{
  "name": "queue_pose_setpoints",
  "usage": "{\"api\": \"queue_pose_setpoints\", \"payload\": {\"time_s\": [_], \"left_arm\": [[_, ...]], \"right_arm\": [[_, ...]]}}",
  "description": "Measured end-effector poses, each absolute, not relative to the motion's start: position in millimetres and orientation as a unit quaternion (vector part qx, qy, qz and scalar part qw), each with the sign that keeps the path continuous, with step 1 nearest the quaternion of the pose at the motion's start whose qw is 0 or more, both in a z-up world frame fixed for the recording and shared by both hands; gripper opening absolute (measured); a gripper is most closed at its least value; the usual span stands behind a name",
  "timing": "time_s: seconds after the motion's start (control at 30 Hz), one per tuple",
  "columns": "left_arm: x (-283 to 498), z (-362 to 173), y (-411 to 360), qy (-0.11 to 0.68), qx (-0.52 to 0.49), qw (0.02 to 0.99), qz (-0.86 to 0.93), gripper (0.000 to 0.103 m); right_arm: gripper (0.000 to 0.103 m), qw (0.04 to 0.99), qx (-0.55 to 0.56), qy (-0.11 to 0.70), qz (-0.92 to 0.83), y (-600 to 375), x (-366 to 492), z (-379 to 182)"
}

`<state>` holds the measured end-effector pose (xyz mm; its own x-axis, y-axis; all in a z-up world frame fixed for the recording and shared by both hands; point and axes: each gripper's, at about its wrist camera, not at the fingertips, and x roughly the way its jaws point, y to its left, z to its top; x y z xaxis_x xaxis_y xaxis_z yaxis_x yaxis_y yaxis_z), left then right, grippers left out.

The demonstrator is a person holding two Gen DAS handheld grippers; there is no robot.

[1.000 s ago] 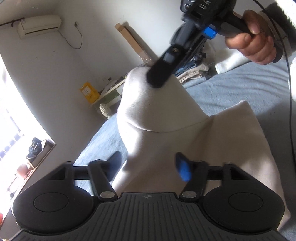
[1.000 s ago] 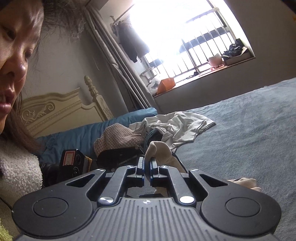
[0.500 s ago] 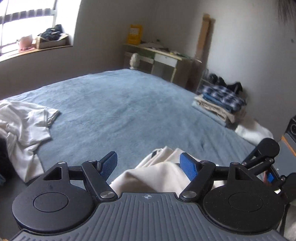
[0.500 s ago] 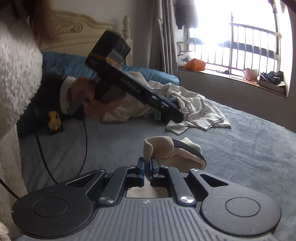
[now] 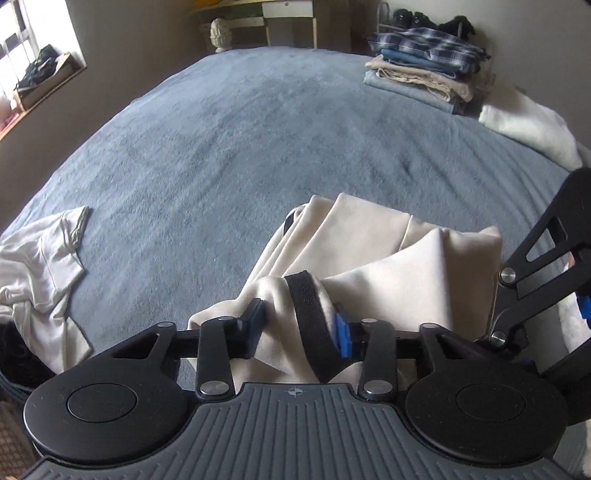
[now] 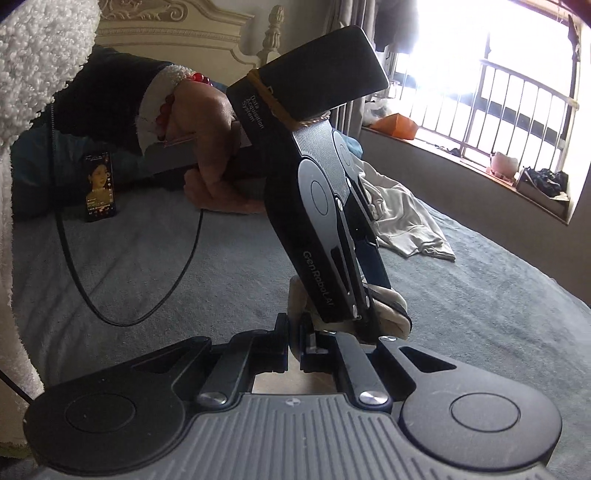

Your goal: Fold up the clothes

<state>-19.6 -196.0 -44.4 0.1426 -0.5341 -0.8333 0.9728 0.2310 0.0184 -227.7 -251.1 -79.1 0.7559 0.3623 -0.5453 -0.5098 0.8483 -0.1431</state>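
A cream garment (image 5: 373, 258) with a black band (image 5: 308, 317) lies bunched on the blue bedspread (image 5: 240, 147). My left gripper (image 5: 299, 330) has its jaws closed in on a thick fold of it at the band. My right gripper (image 6: 293, 343) is shut on a thin edge of the same cream cloth (image 6: 391, 314). In the right wrist view the left gripper's body (image 6: 325, 229) stands just ahead, pressed down on the cloth. The right gripper's arm (image 5: 535, 273) shows at the right edge of the left wrist view.
A stack of folded clothes (image 5: 424, 70) and a white folded item (image 5: 528, 125) sit at the bed's far right. A crumpled white shirt (image 5: 40, 266) lies at the left. A phone (image 6: 99, 186), a black cable (image 6: 129, 295) and the headboard (image 6: 177, 33) are behind.
The cream garment was held up in the air and now lies on the bed. My left gripper has closed onto the fold at the black band and come close to the right gripper.
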Motion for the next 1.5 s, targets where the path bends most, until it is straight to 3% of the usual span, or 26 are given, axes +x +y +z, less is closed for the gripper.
{"api": "queue_pose_setpoints", "payload": {"time_s": [0.23,0.5,0.6,0.63,0.73,0.83,1.0,1.1,1.2,1.27,1.4,1.5], "left_arm": [[41,-52,-185,0.509,0.062,0.693,-0.507,0.016],[72,-80,-186,0.566,-0.113,0.655,-0.487,0.015],[83,-82,-183,0.541,-0.178,0.661,-0.489,0.025],[85,-80,-182,0.522,-0.186,0.672,-0.491,0.036],[85,-77,-180,0.46,-0.167,0.71,-0.507,0.057],[76,-88,-196,0.431,-0.069,0.721,-0.538,0.061],[43,-116,-229,0.378,0.128,0.71,-0.58,0.062],[30,-126,-241,0.349,0.185,0.711,-0.581,0.063],[28,-130,-243,0.348,0.18,0.718,-0.576,0.058],[34,-130,-241,0.362,0.152,0.722,-0.57,0.049],[43,-127,-236,0.375,0.104,0.729,-0.563,0.044],[46,-125,-233,0.376,0.082,0.732,-0.563,0.042]], "right_arm": [[0.006,0.943,-0.082,0.236,0.218,-281,-222,-65],[0.006,0.944,0.158,0.228,0.178,-377,-191,-79],[0.006,0.926,0.259,0.226,0.155,-415,-176,-100],[0.006,0.917,0.295,0.223,0.147,-428,-173,-107],[0.006,0.885,0.394,0.22,0.116,-467,-162,-135],[0.006,0.842,0.481,0.228,0.085,-497,-150,-166],[0.006,0.789,0.559,0.253,0.035,-520,-139,-210],[0.006,0.774,0.57,0.274,0.017,-519,-136,-222],[0.008,0.776,0.569,0.271,0.003,-519,-143,-218],[0.008,0.794,0.551,0.258,-0.017,-520,-151,-207],[0.009,0.851,0.455,0.259,-0.026,-505,-161,-174],[0.028,0.893,0.347,0.287,-0.006,-474,-152,-148]]}}
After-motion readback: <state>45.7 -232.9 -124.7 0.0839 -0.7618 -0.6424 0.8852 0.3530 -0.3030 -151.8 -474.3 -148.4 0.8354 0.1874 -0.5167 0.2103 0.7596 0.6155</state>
